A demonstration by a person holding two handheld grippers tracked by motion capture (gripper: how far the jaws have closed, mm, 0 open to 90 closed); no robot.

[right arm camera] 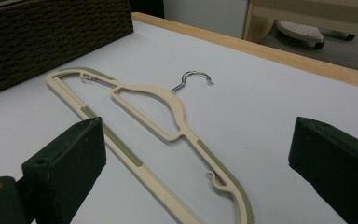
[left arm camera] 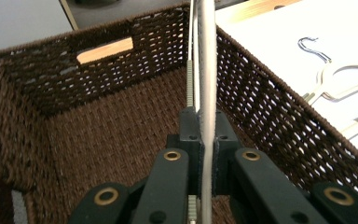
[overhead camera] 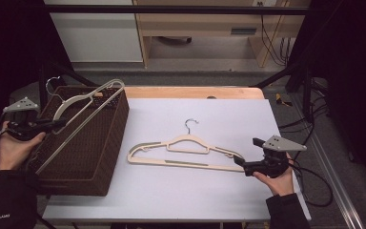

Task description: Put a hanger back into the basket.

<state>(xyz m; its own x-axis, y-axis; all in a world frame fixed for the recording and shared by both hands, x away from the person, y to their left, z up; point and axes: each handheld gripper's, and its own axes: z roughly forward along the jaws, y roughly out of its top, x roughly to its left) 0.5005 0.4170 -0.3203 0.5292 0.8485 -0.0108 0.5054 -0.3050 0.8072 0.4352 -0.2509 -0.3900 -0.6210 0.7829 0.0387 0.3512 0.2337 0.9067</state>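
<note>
Over the wicker basket [overhead camera: 106, 143] | your left tongs [overhead camera: 61, 123] clench a hanger [overhead camera: 83, 112] | right tongs [overhead camera: 238, 161] released | hook may snag the weave.

We note: dark brown woven basket [overhead camera: 106, 143] under left gripper [overhead camera: 62, 123]; beige hanger [overhead camera: 186, 148], olive grip strips, ahead of right gripper [overhead camera: 238, 161]; both black-jawed.

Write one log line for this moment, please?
left gripper: shut on hanger over basket | right gripper: open by second hanger on table
</note>
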